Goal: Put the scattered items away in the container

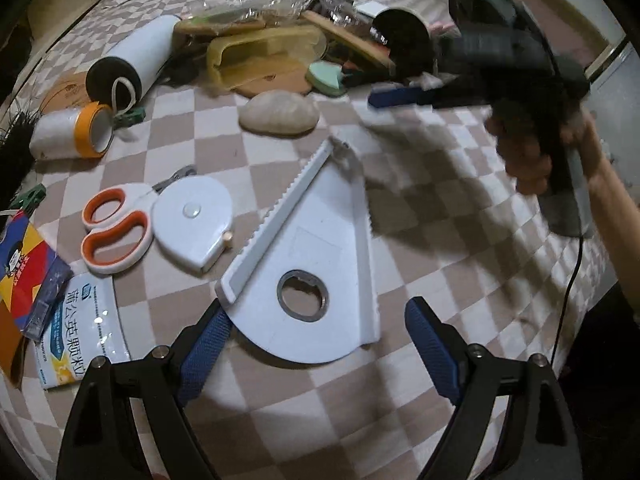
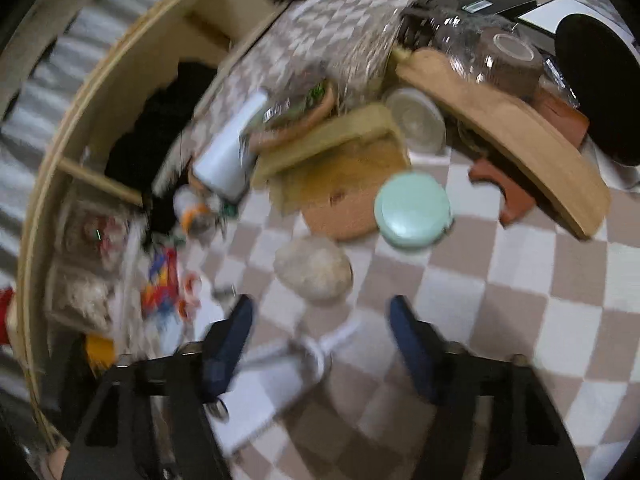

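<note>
My left gripper point(image 1: 316, 344) is open, its blue pads either side of the rounded end of a white fan-shaped plastic tool point(image 1: 308, 256) lying on the checkered cloth. Left of it lie a white tape measure point(image 1: 194, 220) and orange-handled scissors point(image 1: 116, 228). A beige stone-like lump point(image 1: 280, 112) sits beyond. My right gripper point(image 2: 320, 340) is open and empty above the cloth, blurred; in the left wrist view point(image 1: 400, 96) it hovers at the upper right. Below it are the white tool point(image 2: 280, 372), the beige lump point(image 2: 314, 268) and a mint round lid point(image 2: 414, 210).
A pile at the back holds a white bottle point(image 1: 132, 60), a yellow container point(image 1: 260, 56), wooden boards point(image 2: 504, 128) and a black cylinder point(image 1: 404, 40). A tape roll point(image 1: 94, 130), a white packet point(image 1: 84, 332) and a colourful box point(image 1: 24, 272) lie left. A wooden shelf point(image 2: 120, 92) borders the bed.
</note>
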Demonstrator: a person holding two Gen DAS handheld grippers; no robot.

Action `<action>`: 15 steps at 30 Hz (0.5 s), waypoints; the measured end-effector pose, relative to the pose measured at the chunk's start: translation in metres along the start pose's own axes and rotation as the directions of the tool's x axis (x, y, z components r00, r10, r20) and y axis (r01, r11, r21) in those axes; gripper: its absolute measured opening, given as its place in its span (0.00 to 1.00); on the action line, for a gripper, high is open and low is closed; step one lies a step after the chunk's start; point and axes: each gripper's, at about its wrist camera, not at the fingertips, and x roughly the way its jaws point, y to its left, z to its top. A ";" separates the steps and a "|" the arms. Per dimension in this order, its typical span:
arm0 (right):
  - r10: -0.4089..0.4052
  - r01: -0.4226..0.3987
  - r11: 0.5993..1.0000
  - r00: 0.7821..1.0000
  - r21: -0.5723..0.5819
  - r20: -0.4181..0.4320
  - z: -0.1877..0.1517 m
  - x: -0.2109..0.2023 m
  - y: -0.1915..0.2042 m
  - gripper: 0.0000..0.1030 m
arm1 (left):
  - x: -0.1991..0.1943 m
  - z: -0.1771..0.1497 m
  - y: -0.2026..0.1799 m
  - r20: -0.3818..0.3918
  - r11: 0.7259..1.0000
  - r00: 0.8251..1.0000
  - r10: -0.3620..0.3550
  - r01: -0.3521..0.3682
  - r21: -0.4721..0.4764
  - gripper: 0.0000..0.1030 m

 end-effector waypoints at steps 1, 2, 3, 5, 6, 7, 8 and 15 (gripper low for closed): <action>-0.019 0.018 0.999 1.000 -0.031 -0.018 -0.005 0.001 0.003 0.47 | -0.001 0.003 -0.001 0.011 1.000 1.000 -0.010 0.010 -0.005 0.85; -0.036 0.034 0.997 0.999 -0.063 -0.033 -0.010 0.002 0.007 0.41 | -0.003 0.006 -0.002 0.024 1.000 1.000 -0.019 0.020 -0.008 0.85; -0.051 0.046 0.994 0.997 -0.095 -0.050 -0.017 0.004 0.010 0.39 | -0.004 0.008 -0.004 0.035 1.000 0.999 -0.029 0.029 -0.009 0.85; -0.071 0.060 0.989 0.994 -0.136 -0.078 -0.028 0.007 0.014 0.38 | -0.005 0.012 -0.009 0.054 0.999 0.997 -0.046 0.047 -0.007 0.85; -0.078 0.064 0.987 0.993 -0.149 -0.087 -0.033 0.009 0.016 0.38 | -0.006 0.014 -0.014 0.060 0.998 0.997 -0.055 0.055 -0.001 0.85; -0.084 0.069 0.985 0.992 -0.159 -0.095 -0.037 0.010 0.017 0.38 | -0.007 0.016 -0.015 0.062 0.998 0.996 -0.063 0.063 0.007 0.85; -0.091 0.073 0.983 0.991 -0.170 -0.103 -0.042 0.012 0.019 0.38 | -0.008 0.019 -0.017 0.061 0.997 0.996 -0.069 0.068 0.019 0.85; -0.114 0.093 0.979 0.987 -0.180 -0.112 -0.056 0.014 0.016 0.38 | -0.011 0.027 -0.051 0.063 0.991 0.996 -0.063 0.055 0.124 0.80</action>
